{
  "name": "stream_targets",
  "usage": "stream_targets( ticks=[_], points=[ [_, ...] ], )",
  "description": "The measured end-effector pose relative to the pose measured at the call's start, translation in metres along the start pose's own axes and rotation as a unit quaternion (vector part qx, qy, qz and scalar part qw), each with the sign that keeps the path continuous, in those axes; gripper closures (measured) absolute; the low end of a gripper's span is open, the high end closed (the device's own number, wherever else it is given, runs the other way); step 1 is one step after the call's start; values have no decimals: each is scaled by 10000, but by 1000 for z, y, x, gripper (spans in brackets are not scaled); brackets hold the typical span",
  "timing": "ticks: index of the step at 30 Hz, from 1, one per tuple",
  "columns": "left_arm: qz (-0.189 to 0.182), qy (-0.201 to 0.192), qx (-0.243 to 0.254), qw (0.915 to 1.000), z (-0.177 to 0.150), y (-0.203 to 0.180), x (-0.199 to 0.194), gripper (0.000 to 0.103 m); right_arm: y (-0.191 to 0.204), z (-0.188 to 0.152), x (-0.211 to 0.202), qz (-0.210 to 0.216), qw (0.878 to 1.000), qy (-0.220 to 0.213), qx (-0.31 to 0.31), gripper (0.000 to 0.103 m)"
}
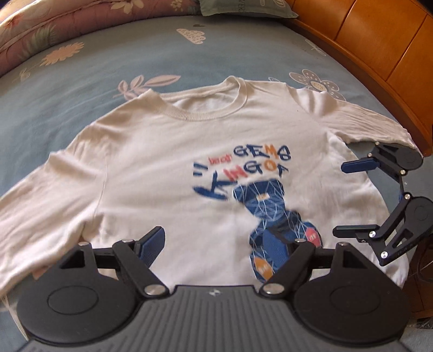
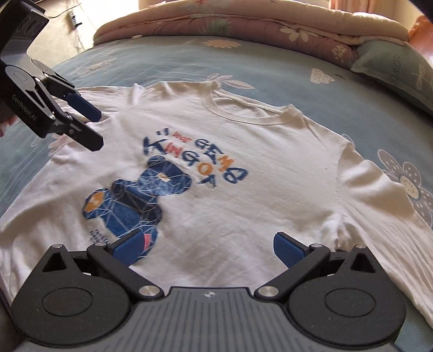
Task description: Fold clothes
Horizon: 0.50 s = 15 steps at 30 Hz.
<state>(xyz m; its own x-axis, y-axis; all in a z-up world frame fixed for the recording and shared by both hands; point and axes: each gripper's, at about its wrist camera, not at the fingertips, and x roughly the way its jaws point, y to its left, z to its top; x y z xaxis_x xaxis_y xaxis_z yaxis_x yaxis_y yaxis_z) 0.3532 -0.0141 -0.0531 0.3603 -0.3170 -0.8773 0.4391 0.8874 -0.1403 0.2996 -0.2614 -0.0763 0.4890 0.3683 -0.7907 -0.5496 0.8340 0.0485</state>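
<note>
Spread flat and print-side up across the blue floral bedsheet: a white long-sleeved shirt, collar toward the pillow and quilt, both sleeves out to the sides, no fold showing. Hovering above the shirt's lower half, toward the left side, close to the blue bear print: left gripper, spread wide, holding nothing. Off by the sleeve and side seam on the right: right gripper, likewise parted and empty. Probably lining up for a lengthwise fold, judging by that placing. To do it well: pinch both layers of cloth together, not just the top one. Take hold at shoulder and hem along one line, so as to keep the crease straight. Lift only enough to clear the sheet, then carry sleeve and side panel across toward the middle without dragging the rest. Watch for thin jersey bunching or slipping off the pads; close fully before lifting. Mind the wrinkles along the sleeves and smooth them after laying down. Keep clear of the wooden bed frame on the right.
</note>
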Motion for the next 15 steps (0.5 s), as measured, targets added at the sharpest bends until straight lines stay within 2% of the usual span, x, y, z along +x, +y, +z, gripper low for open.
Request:
stream_targets(
  ticks=[4,6,7,15],
  points=[
    [83,138,-322,9994,-32,0,12,23,31,-5,6,433,9982,94,-399,0],
    [211,312,-437,9983,-44,6,22,24,46,-16,11,566,9948,307,-785,0],
    [240,265,-419,9985,-48,9,23,24,49,-26,11,605,9925,412,-981,0],
    [385,546,59,9977,-60,8,4,23,19,-92,-37,566,9794,878,-1728,0]
  ],
)
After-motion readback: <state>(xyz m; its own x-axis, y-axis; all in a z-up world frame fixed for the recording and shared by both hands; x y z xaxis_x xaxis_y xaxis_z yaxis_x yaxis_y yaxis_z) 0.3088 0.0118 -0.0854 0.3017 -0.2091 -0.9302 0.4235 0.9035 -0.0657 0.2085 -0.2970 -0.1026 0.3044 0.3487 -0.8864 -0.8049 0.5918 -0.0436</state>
